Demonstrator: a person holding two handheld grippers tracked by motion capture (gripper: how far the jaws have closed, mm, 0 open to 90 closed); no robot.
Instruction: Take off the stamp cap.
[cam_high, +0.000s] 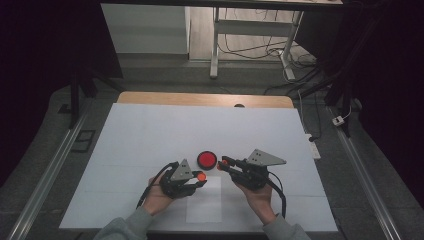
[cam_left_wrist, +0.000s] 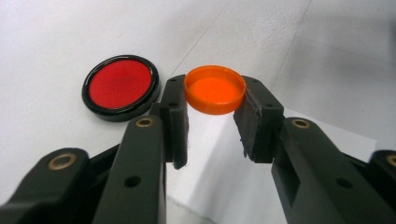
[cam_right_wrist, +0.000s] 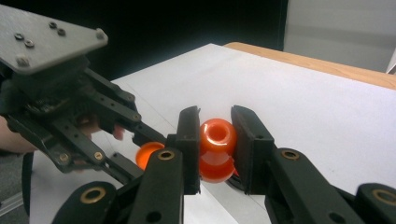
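Left claw (cam_left_wrist: 212, 123) pinches an orange cap (cam_left_wrist: 215, 88) beside the red disc (cam_left_wrist: 120, 85); right claw (cam_right_wrist: 215, 135) grips an orange bottle (cam_right_wrist: 217, 149), which could slip if misaligned.

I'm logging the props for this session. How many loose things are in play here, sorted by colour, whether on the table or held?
Orange: 2, a shallow cap gripped in the left hand-held gripper, and a rounded ring-like piece gripped in the right hand-held gripper.
Red with black rim: 1, a round disc lying on the white sheet.
Total: 3
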